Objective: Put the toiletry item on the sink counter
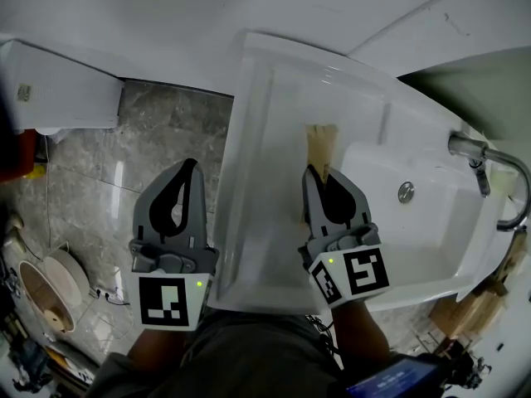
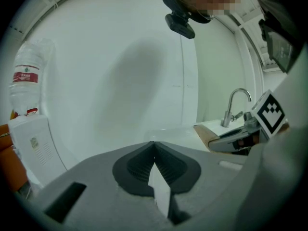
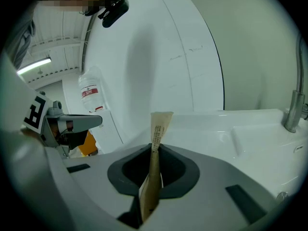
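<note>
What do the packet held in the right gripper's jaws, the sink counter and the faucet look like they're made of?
Packet: thin tan paper, kraft-like and matte, pressed flat, with small print on it; its contents don't show.
Sink counter: glossy white, probably ceramic or a similar moulded material, judging by the soft highlights.
Faucet: polished metal, going by its silvery sheen.

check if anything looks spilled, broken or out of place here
Nothing stands out. The right claw is shut on the tan packet over the sink counter, which shows no spill or damage; the left claw is shut, empty.
</note>
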`<state>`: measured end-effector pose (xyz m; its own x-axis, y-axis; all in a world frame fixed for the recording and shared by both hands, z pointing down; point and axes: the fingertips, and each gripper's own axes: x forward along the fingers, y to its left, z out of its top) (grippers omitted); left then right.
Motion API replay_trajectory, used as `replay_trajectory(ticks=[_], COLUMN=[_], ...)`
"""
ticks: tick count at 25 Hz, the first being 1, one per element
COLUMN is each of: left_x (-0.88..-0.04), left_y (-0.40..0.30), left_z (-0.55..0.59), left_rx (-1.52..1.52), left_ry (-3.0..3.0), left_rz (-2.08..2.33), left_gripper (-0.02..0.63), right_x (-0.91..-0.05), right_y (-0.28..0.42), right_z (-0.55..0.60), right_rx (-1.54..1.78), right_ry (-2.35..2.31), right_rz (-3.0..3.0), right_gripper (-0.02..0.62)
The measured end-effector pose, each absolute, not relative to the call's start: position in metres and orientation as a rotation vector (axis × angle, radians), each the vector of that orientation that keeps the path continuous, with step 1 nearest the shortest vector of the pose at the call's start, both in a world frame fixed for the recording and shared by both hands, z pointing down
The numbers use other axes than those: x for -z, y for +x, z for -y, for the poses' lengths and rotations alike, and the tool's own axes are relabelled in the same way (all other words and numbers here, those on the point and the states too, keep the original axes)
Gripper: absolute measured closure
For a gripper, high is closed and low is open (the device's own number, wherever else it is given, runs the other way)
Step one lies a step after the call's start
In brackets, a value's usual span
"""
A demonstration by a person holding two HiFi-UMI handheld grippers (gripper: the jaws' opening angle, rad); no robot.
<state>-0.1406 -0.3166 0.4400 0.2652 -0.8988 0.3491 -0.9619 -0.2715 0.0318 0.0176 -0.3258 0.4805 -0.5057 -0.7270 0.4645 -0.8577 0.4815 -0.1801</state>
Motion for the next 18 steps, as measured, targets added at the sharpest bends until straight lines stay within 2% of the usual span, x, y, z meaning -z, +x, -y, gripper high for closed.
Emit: replay_trajectory(ticks=[18], left_x=[-0.454], left_y=[-0.146], left_z=[0.322], left_rx=[-0.381], left_ry=[2.286], left_rz=[1.711], left_gripper=[0.595], right_x=[-0.497], right_y=[0.015], right_z=[0.329], right_rx=[-0.564], right_ry=[1.342], right_rz=[2.366], right_gripper=[0.560])
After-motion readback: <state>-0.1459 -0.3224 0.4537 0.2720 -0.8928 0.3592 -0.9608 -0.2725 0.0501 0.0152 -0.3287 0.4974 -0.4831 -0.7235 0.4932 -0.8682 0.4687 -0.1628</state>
